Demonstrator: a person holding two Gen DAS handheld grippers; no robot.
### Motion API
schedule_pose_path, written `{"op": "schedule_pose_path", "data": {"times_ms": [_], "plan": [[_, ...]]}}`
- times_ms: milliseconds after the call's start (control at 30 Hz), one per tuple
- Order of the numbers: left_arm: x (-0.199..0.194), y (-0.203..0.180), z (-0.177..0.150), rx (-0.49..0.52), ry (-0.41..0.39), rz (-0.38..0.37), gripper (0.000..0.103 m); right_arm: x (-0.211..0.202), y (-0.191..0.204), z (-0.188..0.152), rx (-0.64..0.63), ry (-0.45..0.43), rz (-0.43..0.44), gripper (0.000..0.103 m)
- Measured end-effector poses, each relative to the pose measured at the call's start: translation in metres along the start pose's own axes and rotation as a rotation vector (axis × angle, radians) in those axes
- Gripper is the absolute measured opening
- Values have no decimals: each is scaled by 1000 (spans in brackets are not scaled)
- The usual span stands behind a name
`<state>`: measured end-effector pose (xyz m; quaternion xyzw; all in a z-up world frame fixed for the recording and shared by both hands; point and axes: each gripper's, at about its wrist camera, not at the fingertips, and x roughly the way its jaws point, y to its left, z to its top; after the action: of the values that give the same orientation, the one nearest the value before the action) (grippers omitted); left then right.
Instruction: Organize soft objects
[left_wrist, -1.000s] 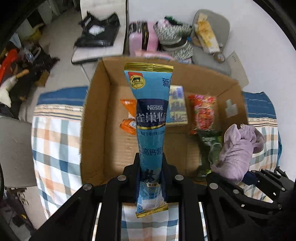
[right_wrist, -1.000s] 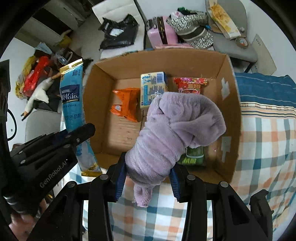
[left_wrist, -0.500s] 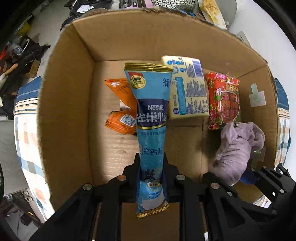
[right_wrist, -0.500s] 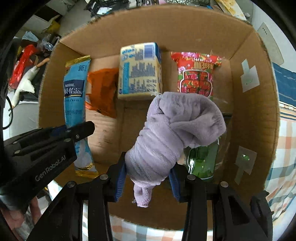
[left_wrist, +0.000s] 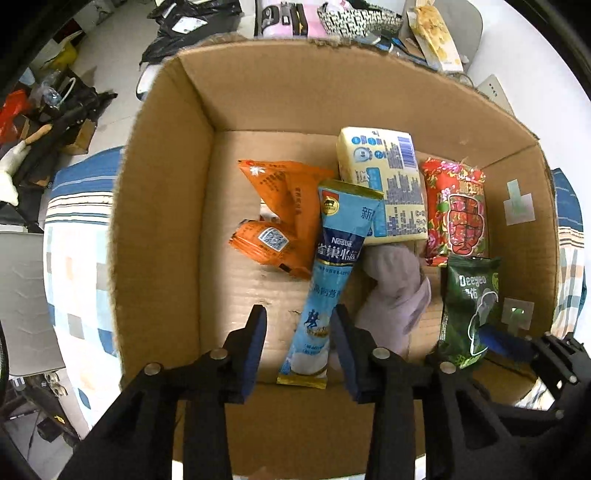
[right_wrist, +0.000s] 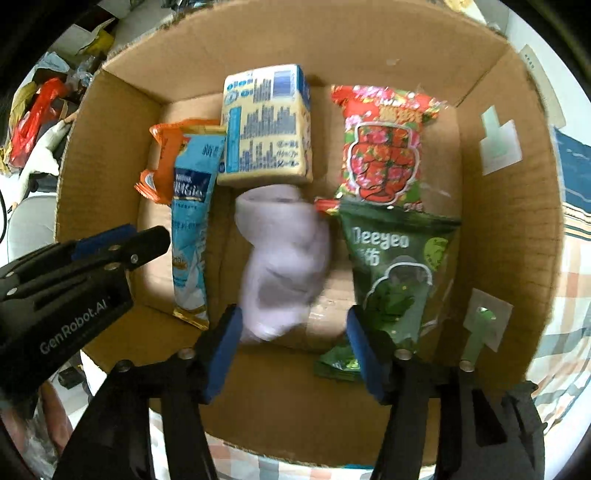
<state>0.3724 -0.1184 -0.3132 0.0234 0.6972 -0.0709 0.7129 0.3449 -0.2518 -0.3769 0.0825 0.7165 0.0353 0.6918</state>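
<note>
Noting both grippers, left gripper (left_wrist: 298, 338) and right gripper (right_wrist: 293, 341), spread wide and empty over the cardboard box (left_wrist: 162, 206), we judged the blue Nestle sachet (left_wrist: 330, 280) at frame centre, propped on the orange packet (left_wrist: 284, 218), could slide, and the lilac cloth (right_wrist: 282, 266) beside it unroll.

Even, bright indoor light; strong fisheye bending and dark corners in both views; purple cloth (right_wrist: 282, 258) motion-blurred, overexposed.
</note>
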Motion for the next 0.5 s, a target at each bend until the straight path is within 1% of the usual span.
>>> {"op": "schedule_pose_path", "data": {"times_ms": [33, 100, 133, 200, 233, 267, 300, 333, 400, 433, 500], "plan": [[-4, -1, -2, 0, -12, 6, 39, -4, -2, 0, 3, -9, -2, 67], [-12, -1, -7, 0, -36, 16, 49, -13, -8, -2, 6, -28, -14, 72], [-17, -2, -10, -1, -51, 21, 52, -17, -12, -3, 11, -37, -29, 77], [-25, 0, -13, -6, -79, 28, 69, -23, -15, -5, 12, -52, -51, 81], [-31, 3, -15, -11, -93, 34, 74, -27, -15, -6, 16, -58, -63, 85], [-35, 3, -16, -14, -104, 38, 84, -29, -17, -7, 20, -61, -68, 90], [-39, 5, -18, -18, -114, 45, 91, -31, -19, -8, 22, -65, -68, 93], [-45, 8, -19, -23, -124, 48, 93, -33, -20, -9, 25, -70, -75, 96], [-55, 10, -24, -31, -148, 47, 96, -41, -26, -16, 23, -86, -97, 96], [-57, 17, -26, -34, -158, 48, 96, -46, -27, -18, 20, -95, -102, 96], [-69, 17, -31, -35, -186, 52, 97, -55, -29, -25, 20, -106, -113, 96]]}}
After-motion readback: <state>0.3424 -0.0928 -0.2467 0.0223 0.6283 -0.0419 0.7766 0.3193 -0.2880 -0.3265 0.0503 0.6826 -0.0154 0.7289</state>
